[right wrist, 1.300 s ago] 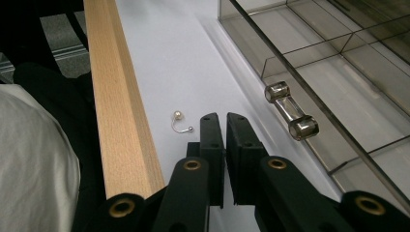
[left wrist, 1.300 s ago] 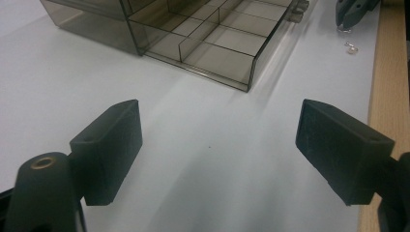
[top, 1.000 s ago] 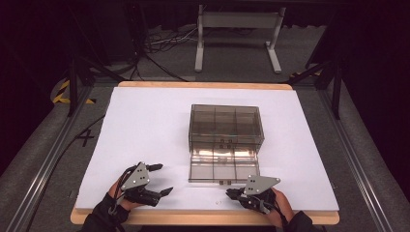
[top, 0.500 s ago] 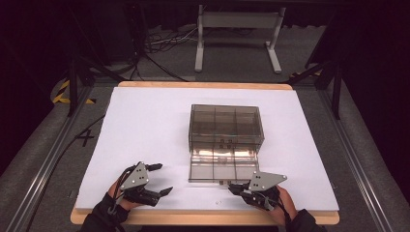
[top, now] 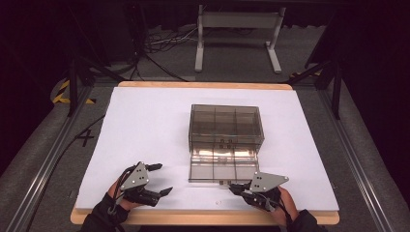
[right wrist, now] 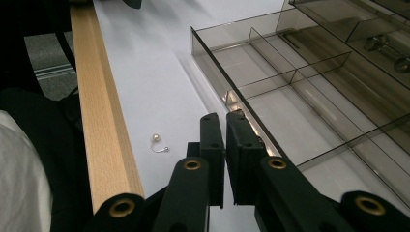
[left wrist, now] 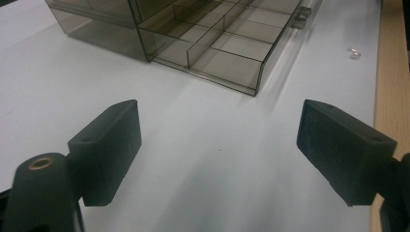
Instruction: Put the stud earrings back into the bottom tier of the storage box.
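A: Near edge of the table, both grippers low. What's the right gripper doing?

B: Sits at the near right, just beside the near edge of the drawer, which is pulled out toward the person. Jaws together, nothing seen btwn them in the right gripper view. Tips point left along the drawer's near wall; touching or not, can't tell.

A: And the left gripper?

B: Near left, well apart from the box. Jaws wide apart, bare white table btwn them, nothing held. Tips point right, toward the drawer.

A: Where's the box itself?

B: Smoky see-through plastic, approx mid-table, a bit right of centre. Drawer sticks out on its near side, split into compartments by thin dividers; the ones nearest the jaws look empty in both gripper views. A couple of small metal bits show in a far compartment in the right gripper view, too blurred to name.

A: Anything loose on the table?

B: Yes, a small earring, pearl-like bead w/ a bent pin, lying on the white sheet btwn the drawer and the wooden table edge, just left of the right gripper's jaws in its own view. Also seen as a tiny speck in the left gripper view
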The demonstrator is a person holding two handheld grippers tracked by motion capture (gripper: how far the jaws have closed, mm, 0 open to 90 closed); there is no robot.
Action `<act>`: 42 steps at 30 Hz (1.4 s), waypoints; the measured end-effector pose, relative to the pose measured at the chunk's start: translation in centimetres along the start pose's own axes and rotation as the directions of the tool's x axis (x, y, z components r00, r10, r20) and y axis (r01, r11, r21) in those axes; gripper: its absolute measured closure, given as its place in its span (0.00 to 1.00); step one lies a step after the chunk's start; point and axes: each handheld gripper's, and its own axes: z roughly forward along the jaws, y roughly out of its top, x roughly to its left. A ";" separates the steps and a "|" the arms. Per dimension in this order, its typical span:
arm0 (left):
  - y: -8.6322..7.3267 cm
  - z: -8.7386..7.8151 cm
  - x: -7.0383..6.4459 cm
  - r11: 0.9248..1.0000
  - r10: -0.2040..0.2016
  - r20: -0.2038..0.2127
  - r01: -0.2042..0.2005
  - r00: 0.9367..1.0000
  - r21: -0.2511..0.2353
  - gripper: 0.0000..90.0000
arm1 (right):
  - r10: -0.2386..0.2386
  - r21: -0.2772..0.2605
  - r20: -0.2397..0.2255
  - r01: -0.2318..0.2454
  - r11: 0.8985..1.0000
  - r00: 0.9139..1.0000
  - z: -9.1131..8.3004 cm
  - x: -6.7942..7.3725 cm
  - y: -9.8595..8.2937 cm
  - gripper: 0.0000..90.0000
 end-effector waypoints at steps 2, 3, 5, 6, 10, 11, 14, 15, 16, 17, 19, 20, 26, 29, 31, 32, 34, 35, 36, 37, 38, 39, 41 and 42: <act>0.0 0.0 0.0 1.000 -0.001 -0.001 0.001 1.000 0.001 0.18 | 0.007 -0.012 0.004 -0.007 1.000 1.000 -0.1 0.0 0.1 0.96; 0.0 0.0 0.1 1.000 -0.006 0.000 0.006 1.000 0.001 0.18 | 0.009 -0.013 0.010 -0.009 1.000 1.000 0.0 -0.1 0.2 0.96; 0.0 0.0 0.1 1.000 -0.010 0.004 0.010 1.000 0.003 0.18 | 0.006 -0.016 0.012 -0.006 1.000 1.000 0.1 -0.1 0.4 0.96; 0.0 0.0 0.1 1.000 -0.008 0.002 0.008 1.000 0.002 0.18 | 0.002 -0.016 0.011 -0.002 1.000 1.000 0.2 -0.1 0.5 0.96; 0.0 0.1 0.1 1.000 -0.009 0.005 0.009 1.000 0.005 0.18 | -0.002 -0.026 0.025 0.002 1.000 1.000 0.2 -0.3 1.1 0.96; 0.0 0.1 0.1 1.000 -0.010 0.005 0.010 1.000 0.004 0.17 | -0.001 -0.034 0.026 0.002 0.999 1.000 0.2 -0.4 1.3 0.96; 0.0 0.1 0.2 1.000 -0.017 0.002 0.017 1.000 0.006 0.17 | 0.002 -0.045 0.046 0.001 0.999 0.999 0.1 -0.6 1.9 0.96; 0.0 0.1 0.2 1.000 -0.013 0.002 0.013 1.000 0.006 0.17 | -0.002 -0.051 0.047 0.004 0.999 0.999 0.1 -0.6 2.1 0.96; 0.0 0.1 0.2 1.000 -0.011 0.002 0.011 1.000 0.007 0.17 | -0.001 -0.055 0.050 0.004 0.998 0.999 0.1 -0.7 2.3 0.96; 0.0 0.1 0.2 1.000 -0.011 0.002 0.011 1.000 0.008 0.17 | -0.003 -0.056 0.054 0.006 0.998 0.999 0.1 -0.8 2.4 0.96; 0.0 0.1 0.2 1.000 -0.011 0.004 0.011 1.000 0.007 0.17 | 0.001 -0.064 0.061 0.003 0.998 0.998 0.1 -1.0 2.6 0.96; 0.0 0.1 0.2 1.000 -0.011 0.005 0.011 1.000 0.007 0.17 | 0.005 -0.064 0.065 -0.001 0.998 0.998 0.1 -1.1 2.7 0.96; 0.0 0.1 0.2 1.000 -0.012 0.005 0.012 1.000 0.009 0.17 | 0.015 -0.068 0.092 -0.009 0.998 0.996 0.0 -1.5 3.1 0.96; 0.0 0.1 0.2 1.000 -0.013 0.003 0.013 1.000 0.009 0.17 | 0.017 -0.067 0.098 -0.010 0.998 0.995 0.1 -1.7 3.2 0.96; 0.0 0.1 0.2 1.000 -0.013 0.005 0.013 1.000 0.010 0.17 | 0.018 -0.071 0.099 -0.011 0.997 0.995 0.1 -1.8 3.3 0.96; 0.0 0.1 0.2 1.000 -0.014 0.005 0.014 1.000 0.010 0.17 | 0.018 -0.070 0.101 -0.011 0.997 0.995 0.1 -1.8 3.4 0.96; 0.0 0.1 0.2 1.000 -0.013 0.005 0.013 1.000 0.010 0.17 | 0.023 -0.074 0.103 -0.016 0.997 0.994 0.2 -1.9 3.4 0.96; 0.0 0.1 0.2 1.000 -0.013 0.006 0.013 1.000 0.009 0.17 | 0.023 -0.072 0.105 -0.016 0.997 0.994 0.3 -2.0 3.5 0.96; 0.0 0.1 0.2 1.000 -0.013 0.005 0.013 1.000 0.010 0.17 | 0.025 -0.070 0.106 -0.018 0.997 0.994 0.3 -2.0 3.5 0.96; 0.0 0.1 0.2 1.000 -0.013 0.005 0.013 1.000 0.010 0.17 | 0.027 -0.072 0.107 -0.020 0.997 0.994 0.3 -2.1 3.6 0.96; 0.0 0.1 0.2 1.000 -0.013 0.006 0.013 1.000 0.011 0.17 | 0.026 -0.072 0.107 -0.019 0.997 0.994 0.4 -2.2 3.6 0.96; 0.0 0.1 0.2 1.000 -0.013 0.006 0.013 1.000 0.011 0.17 | 0.026 -0.072 0.107 -0.019 0.997 0.994 0.4 -2.2 3.6 0.96; 0.0 0.1 0.2 1.000 -0.014 0.007 0.014 1.000 0.011 0.17 | 0.030 -0.069 0.105 -0.023 0.997 0.994 0.6 -2.3 3.7 0.96; 0.0 0.1 0.2 1.000 -0.014 0.007 0.014 1.000 0.011 0.17 | 0.031 -0.066 0.106 -0.024 0.997 0.994 0.7 -2.4 3.7 0.96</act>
